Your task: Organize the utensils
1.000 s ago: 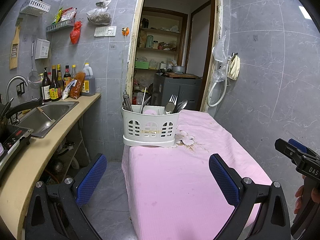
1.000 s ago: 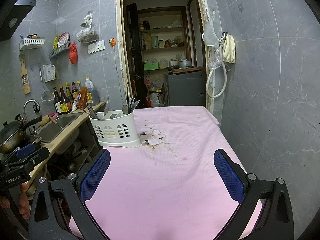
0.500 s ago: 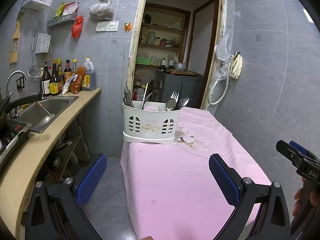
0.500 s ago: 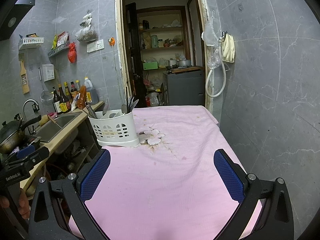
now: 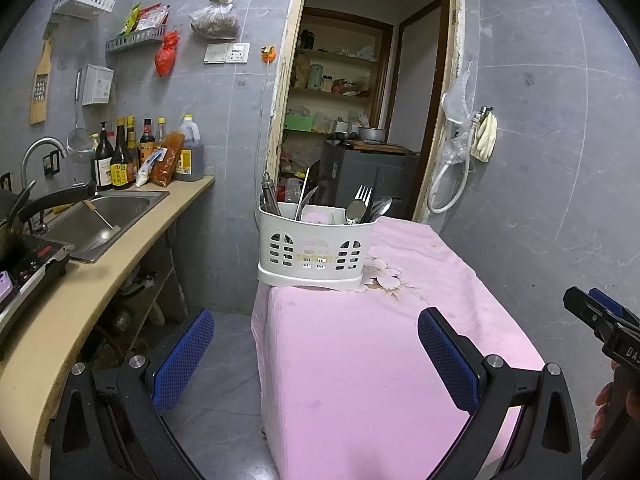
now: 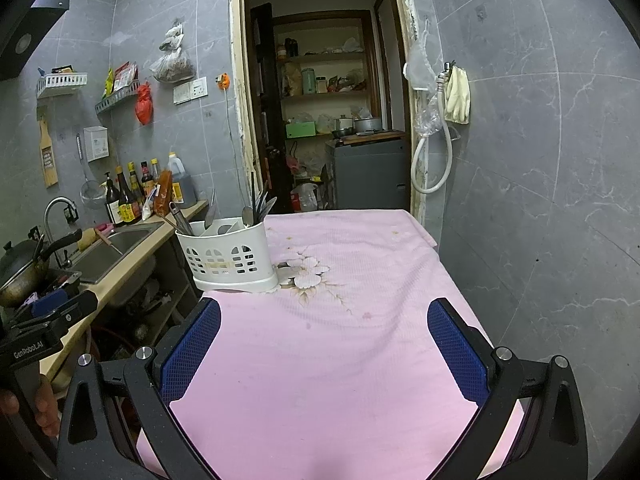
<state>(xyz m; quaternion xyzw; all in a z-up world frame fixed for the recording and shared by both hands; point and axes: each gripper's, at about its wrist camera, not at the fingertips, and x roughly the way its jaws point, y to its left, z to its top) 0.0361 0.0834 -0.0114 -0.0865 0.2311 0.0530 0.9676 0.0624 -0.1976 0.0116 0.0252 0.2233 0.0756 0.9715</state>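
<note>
Caddy [image 5: 316, 246] of upright utensils [image 5: 362, 206] at surface's [image 6: 340, 340] far left corner, straight ahead of left gripper [image 5: 316, 356], nearer than right gripper [image 6: 324, 348]; both fingers wide apart, empty.

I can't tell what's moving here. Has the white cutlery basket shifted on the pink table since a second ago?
No. The white cutlery basket sits at the same corner, beside the flower print on the pink cloth; only the cameras drifted.
</note>
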